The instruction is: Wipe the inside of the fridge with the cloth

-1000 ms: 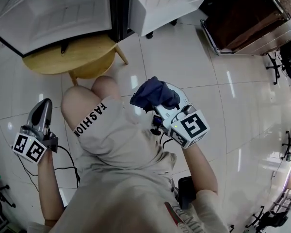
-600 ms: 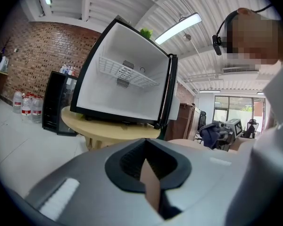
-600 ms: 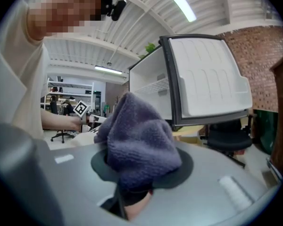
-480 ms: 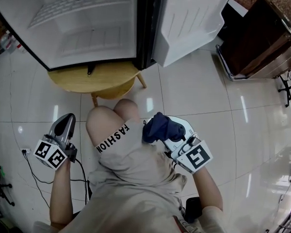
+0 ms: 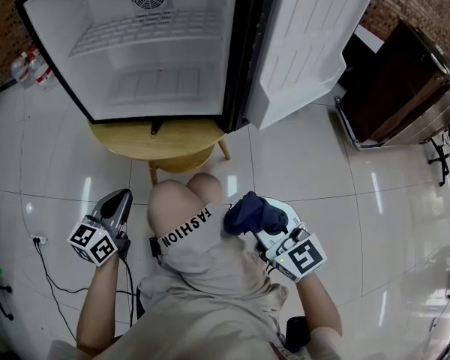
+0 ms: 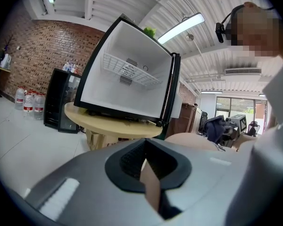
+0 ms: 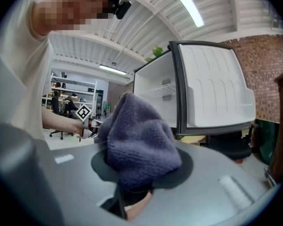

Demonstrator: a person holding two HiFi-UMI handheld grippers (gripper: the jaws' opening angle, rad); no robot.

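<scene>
Cloth [image 7: 139, 145], dark blue, sits bunched in the right gripper [image 7: 132, 192], whose jaws clamp it; left gripper [image 6: 148, 180] is closed on nothing; fridge [image 5: 67, 21] stands open, back from the near edge of the round table [image 5: 180, 137]

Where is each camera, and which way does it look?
Head view: on the person's head, looking steeply down at the open fridge, the round table, a knee, the left gripper and the right gripper.
Left gripper view: rides the left gripper, looking along its shut jaws toward the fridge; a thigh shows.
Right gripper view: rides the right gripper, looking past the cloth it grips toward the fridge door; an arm shows.
Shared: both gripper views show the fridge and each other's gripper.
</scene>
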